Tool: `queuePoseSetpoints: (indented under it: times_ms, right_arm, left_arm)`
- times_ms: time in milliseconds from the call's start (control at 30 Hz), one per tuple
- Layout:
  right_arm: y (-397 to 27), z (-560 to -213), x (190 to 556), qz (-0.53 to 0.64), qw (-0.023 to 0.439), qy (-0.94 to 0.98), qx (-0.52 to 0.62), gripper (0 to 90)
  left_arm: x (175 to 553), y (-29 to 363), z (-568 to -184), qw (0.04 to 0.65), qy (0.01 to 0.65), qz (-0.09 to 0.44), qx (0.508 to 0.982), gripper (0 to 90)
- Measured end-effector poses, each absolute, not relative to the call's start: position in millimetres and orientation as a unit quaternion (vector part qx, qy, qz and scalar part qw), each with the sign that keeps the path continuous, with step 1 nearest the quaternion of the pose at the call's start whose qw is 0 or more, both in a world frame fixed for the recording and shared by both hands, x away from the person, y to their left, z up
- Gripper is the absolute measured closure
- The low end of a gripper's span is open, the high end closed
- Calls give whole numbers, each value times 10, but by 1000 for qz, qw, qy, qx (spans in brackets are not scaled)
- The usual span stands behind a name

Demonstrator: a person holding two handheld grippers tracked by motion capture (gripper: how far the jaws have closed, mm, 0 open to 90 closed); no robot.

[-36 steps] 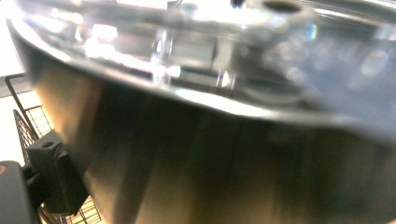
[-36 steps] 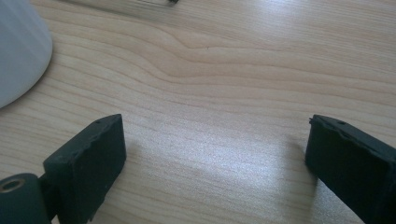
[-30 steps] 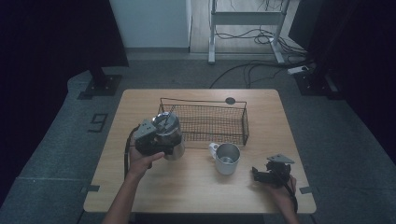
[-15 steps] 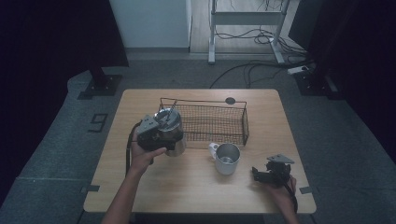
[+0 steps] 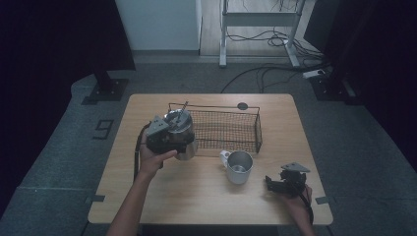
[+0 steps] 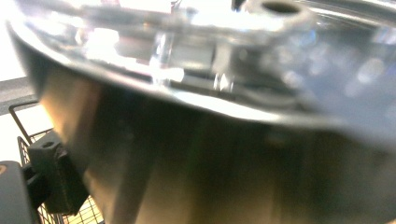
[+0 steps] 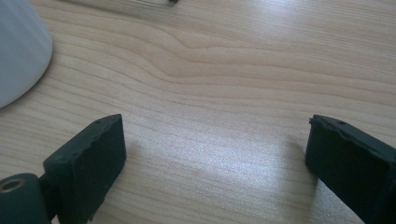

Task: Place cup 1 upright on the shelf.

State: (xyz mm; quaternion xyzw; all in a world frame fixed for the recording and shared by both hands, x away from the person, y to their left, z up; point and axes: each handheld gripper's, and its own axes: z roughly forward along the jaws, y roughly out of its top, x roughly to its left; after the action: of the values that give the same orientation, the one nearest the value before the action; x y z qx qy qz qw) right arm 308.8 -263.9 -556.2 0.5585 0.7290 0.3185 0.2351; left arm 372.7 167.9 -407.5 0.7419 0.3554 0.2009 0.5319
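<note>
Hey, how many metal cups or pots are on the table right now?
2. A steel pot held in the left claw by the wire basket's left end, and a mug standing in front of the basket. None seems hidden.

A lab: lone wooden table (image 5: 162, 206); black curtains (image 5: 59, 39); floor cables (image 5: 265, 73).

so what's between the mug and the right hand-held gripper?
Nothing: bare table between mug and right hand-held gripper, as the high view shows.
</note>
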Motion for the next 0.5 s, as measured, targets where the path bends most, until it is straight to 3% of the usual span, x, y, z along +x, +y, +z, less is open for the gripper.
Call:
queuePoseSetpoints:
  times_ms: [500]
  right_arm:
    - [-2638,-5561,3088,318,235,729,559,50]
  left_arm:
    - [3849,1646,-4036,538,365,198,734,34]
